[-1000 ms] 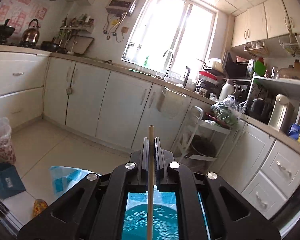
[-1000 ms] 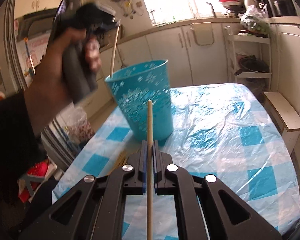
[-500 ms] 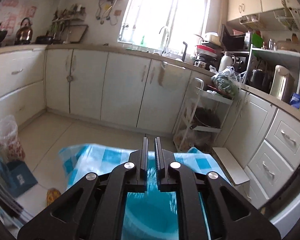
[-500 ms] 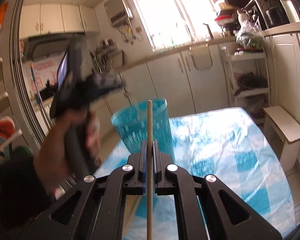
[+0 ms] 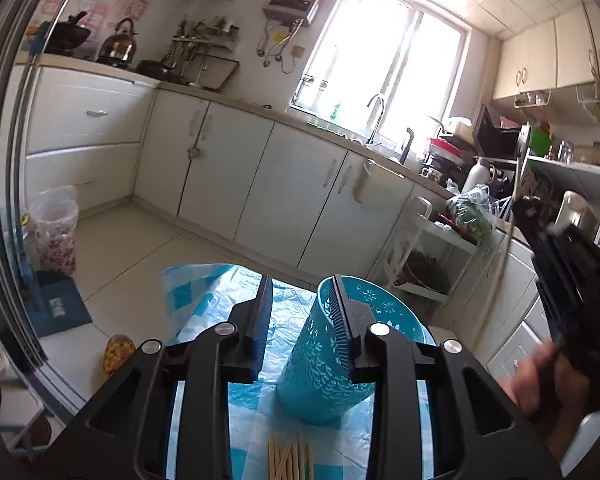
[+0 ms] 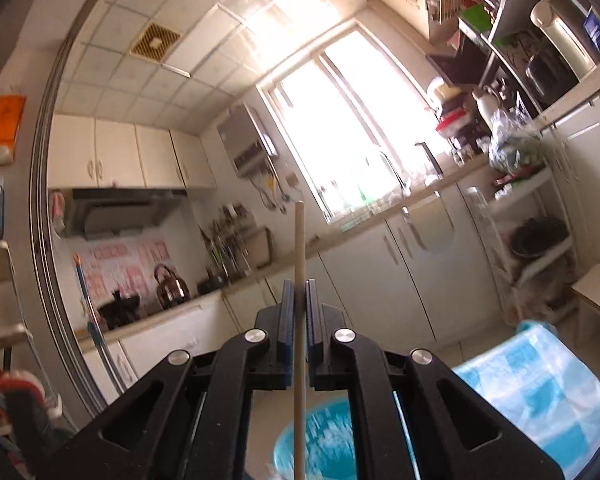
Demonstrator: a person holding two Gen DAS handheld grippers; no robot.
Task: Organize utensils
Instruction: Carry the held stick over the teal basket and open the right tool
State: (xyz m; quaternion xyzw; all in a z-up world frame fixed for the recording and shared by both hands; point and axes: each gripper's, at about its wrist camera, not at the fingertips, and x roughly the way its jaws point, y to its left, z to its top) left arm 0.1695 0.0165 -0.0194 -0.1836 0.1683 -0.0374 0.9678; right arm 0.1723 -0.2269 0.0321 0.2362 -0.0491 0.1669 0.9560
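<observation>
Above the teal bin (image 6: 320,440), the right gripper (image 6: 298,300) has its jaws clamped on a single chopstick (image 6: 299,280) that points up toward the ceiling, lower end over the bin's open mouth. A tilted or early release could send the chopstick against the rim and onto the checked tablecloth (image 6: 548,384); motion blur leaves the exact alignment uncertain.

Just before the bin, the left gripper (image 5: 300,308) is opening its jaws with nothing between them, above the loose chopsticks (image 5: 290,456). A hasty grab might pinch several at once or nudge the bin (image 5: 332,352).

A second ago the left jaws pinched a chopstick over the bin; now they are empty. The right gripper has risen and tipped upward.
</observation>
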